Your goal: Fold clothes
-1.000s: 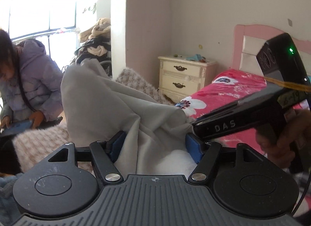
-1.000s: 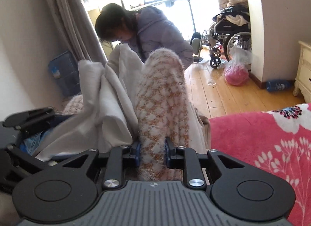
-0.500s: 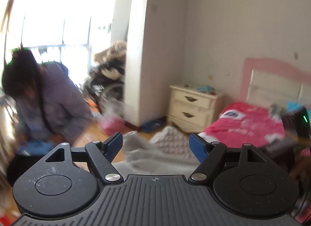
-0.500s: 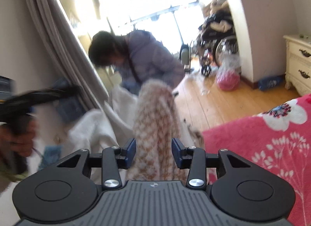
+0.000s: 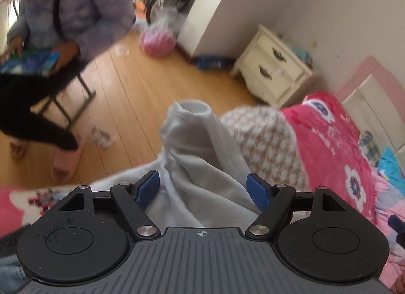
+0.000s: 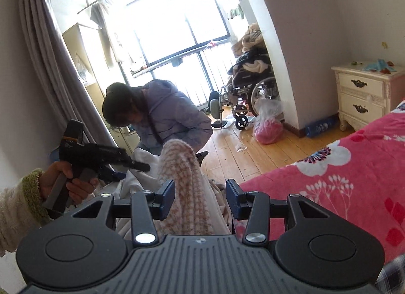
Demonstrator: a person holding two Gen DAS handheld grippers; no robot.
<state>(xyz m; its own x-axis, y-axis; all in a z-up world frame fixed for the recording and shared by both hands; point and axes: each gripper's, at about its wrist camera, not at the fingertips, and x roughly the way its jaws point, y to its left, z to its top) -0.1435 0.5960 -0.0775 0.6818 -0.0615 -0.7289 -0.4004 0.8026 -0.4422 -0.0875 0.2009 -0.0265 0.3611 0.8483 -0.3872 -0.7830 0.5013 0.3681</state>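
Observation:
A fuzzy pink-and-white houndstooth garment with a pale grey lining is heaped at the bed's edge. In the left wrist view, my left gripper points down at the heap. A peak of the grey lining stands between its wide blue pads, which do not press on it. My right gripper has its jaws opening. The houndstooth fold rises between them, clear of the right pad. In the right wrist view, a hand in a cream-and-green sleeve holds the left gripper beside the cloth.
The bed with a pink flowered blanket fills the right side. A cream nightstand stands by the wall. A person in a lilac jacket sits on a folding chair on the wood floor. Behind are a loaded wheelchair and a pink bag.
My right jaws were shut on the houndstooth fold and have parted from it. My left gripper let the grey cloth drop, swung and rolled, and now points down at it.

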